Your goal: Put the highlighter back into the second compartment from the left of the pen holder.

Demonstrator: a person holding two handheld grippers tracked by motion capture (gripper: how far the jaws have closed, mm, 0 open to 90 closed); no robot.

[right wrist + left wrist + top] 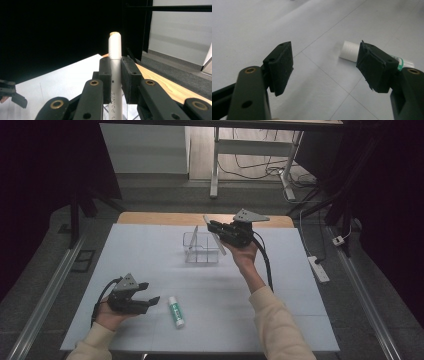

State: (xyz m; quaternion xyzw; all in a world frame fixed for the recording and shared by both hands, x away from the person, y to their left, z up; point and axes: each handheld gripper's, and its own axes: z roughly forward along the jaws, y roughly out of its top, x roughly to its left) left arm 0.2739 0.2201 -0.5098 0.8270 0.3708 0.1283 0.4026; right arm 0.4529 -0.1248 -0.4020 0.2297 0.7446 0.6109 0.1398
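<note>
A white pen (115,50) with a tan tip stands upright between the jaws of my right gripper (116,68), which is shut on it. In the high view that right gripper (212,226) holds the pen (216,239) tilted above the right side of a clear compartment box (200,251) at the back middle of the mat. My left gripper (150,291) rests open near the front left. Just right of it lies a white tube with a green label (176,311). In the left gripper view the tube (349,51) lies beyond the right jaw of the open left gripper (324,65).
A white mat (150,260) covers the wooden table (150,218). Beyond the table stand metal desk legs (215,170) with cables. A power strip (318,268) lies on the floor at the right. The person's left hand and gripper (10,93) also appear low at the left of the right gripper view.
</note>
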